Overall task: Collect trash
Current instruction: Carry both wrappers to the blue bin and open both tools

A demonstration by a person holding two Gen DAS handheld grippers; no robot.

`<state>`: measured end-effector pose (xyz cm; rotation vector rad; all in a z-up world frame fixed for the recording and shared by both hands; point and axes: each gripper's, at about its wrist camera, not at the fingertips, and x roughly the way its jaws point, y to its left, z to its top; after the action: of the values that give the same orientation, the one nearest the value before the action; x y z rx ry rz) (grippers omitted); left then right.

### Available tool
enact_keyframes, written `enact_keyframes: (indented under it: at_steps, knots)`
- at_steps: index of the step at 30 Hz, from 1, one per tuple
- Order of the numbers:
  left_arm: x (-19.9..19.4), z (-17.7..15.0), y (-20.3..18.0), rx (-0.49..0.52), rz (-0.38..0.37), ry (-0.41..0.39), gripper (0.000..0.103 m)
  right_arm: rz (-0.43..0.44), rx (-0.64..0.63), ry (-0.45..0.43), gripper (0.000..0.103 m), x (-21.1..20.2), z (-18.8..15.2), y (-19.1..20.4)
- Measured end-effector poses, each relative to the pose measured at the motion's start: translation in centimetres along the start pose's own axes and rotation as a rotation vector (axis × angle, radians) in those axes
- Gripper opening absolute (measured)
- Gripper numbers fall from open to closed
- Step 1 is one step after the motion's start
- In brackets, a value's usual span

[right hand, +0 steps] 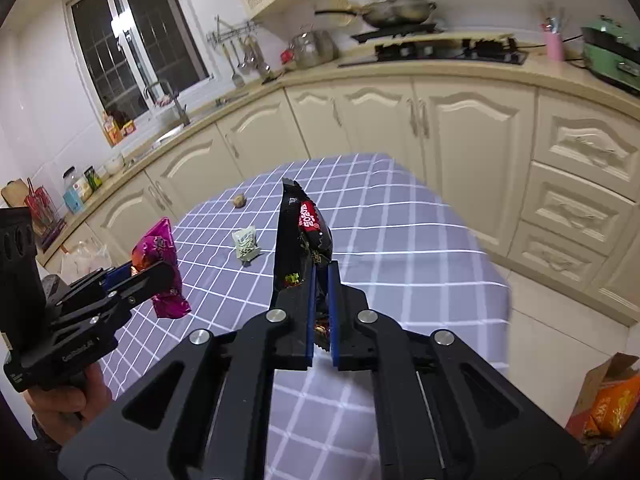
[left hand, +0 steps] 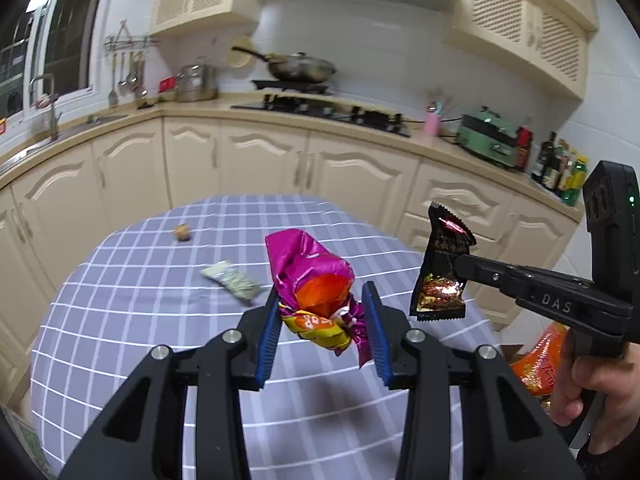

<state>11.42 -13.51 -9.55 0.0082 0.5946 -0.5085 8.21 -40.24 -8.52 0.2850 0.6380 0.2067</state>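
My left gripper [left hand: 325, 308] is shut on a crumpled magenta snack bag [left hand: 312, 280] and holds it above the checked table [left hand: 140, 320]; the bag also shows in the right wrist view [right hand: 160, 256]. My right gripper [right hand: 322, 280] is shut on a black snack wrapper [right hand: 304, 232], held upright above the table; it also shows in the left wrist view [left hand: 444, 268]. A pale green wrapper [left hand: 232, 282] [right hand: 245, 243] and a small brown walnut-like ball [left hand: 182, 233] [right hand: 239, 200] lie on the table.
A cardboard box with orange packaging [right hand: 608, 396] stands on the floor to the right of the table; it also shows in the left wrist view [left hand: 538, 364]. Cream kitchen cabinets [left hand: 260, 160] and a counter with stove [left hand: 320, 110] run behind the table.
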Motion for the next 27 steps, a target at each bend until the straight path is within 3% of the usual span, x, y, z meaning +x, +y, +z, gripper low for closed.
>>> enact_keyframes:
  at_steps: [6,16,22,27]
  knots:
    - [-0.6,0.1,-5.6,0.052,-0.078,-0.01,0.038,-0.051,0.048,-0.066,0.006,-5.4,-1.3,-3.3]
    - [0.9,-1.8,-16.9,0.17,-0.259,0.033,0.038,-0.26,0.173,-0.104,0.006,-14.3,-6.7,-12.6]
    - [3.7,-5.7,-24.0,0.259,-0.374,0.138,0.038,-0.374,0.299,-0.062,0.006,-17.7,-11.9,-18.4]
    - [6.8,-9.8,-28.7,0.342,-0.43,0.249,0.038,-0.435,0.381,0.006,0.006,-18.2,-16.4,-22.1]
